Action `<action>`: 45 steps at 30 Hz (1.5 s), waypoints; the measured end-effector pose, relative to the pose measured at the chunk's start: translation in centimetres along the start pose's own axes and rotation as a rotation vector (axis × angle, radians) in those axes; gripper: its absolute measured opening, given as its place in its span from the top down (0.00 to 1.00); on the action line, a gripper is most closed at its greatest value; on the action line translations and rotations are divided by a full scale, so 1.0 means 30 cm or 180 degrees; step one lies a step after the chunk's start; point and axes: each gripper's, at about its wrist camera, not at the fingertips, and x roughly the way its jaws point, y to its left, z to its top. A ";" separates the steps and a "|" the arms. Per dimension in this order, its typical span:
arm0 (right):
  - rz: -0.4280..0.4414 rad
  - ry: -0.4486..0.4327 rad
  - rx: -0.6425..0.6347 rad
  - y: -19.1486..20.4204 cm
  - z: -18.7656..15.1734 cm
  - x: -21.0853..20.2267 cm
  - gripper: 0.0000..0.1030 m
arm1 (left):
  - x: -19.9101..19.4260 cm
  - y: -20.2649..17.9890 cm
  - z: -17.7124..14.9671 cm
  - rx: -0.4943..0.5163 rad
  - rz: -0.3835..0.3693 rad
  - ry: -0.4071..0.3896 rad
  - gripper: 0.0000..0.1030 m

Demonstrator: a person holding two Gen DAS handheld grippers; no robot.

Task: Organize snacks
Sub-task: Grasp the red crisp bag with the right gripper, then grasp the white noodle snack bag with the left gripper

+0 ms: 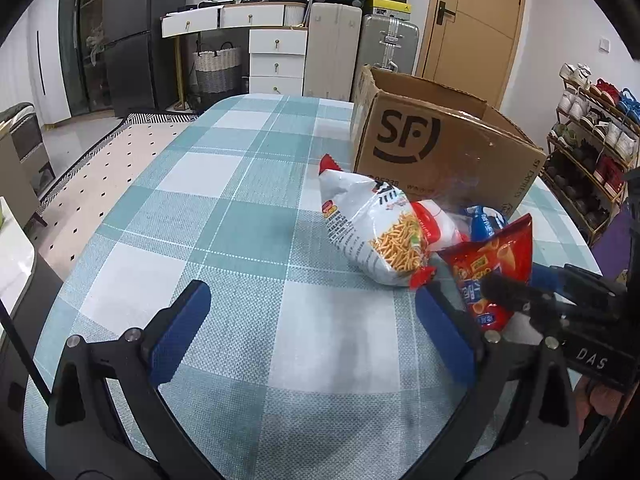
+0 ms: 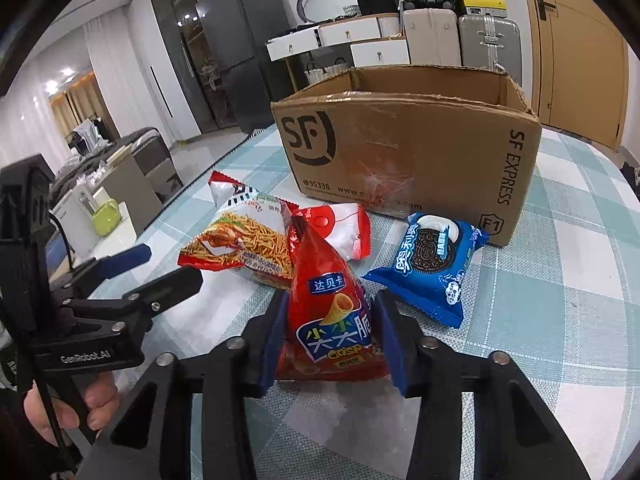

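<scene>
1. The red crisp bag is standing nearly upright near the middle of the tabletop, its lower half sitting between the blue pads of the right gripper. The pads are pressing in on both sides of the bag, so the gripper is clamping it at a narrow opening, likely because the puffed bag needs squeezing to stay caught.
2. Just behind it, the white noodle-snack bag is lying on its side, touching or overlapping the red bag's top; a grip low on the red bag is keeping clear of it.
3. The blue cookie packet is lying flat just beside the red bag, toward the box, apart from the pads.
4. The cardboard box is sitting open-topped behind all 3 snacks, toward the far edge of the tabletop, near enough to serve as the place for them, I judge.
5. The left gripper is hovering over bare checked cloth with its jaws spread wide and nothing between them, seemingly waiting its turn beside the pile.
6. A hand is wrapping the left gripper's handle, shown in the right wrist view.
</scene>
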 end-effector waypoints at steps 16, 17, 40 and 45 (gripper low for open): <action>0.0149 -0.0754 0.0169 -0.039 -0.031 -0.174 0.68 | 0.020 -0.002 0.000 0.0005 0.0023 0.0061 0.01; 0.0144 -0.0813 0.0180 -0.042 -0.034 -0.186 0.68 | 0.021 -0.001 -0.001 0.0004 0.0009 0.0069 0.01; 0.0227 -0.1135 0.0350 -0.084 -0.084 -0.292 0.68 | 0.199 -0.034 0.150 -0.0427 -0.0687 0.0648 0.16; 0.0254 -0.1123 0.0378 -0.088 -0.083 -0.291 0.68 | 0.219 -0.006 0.145 -0.0452 -0.0941 0.0739 0.47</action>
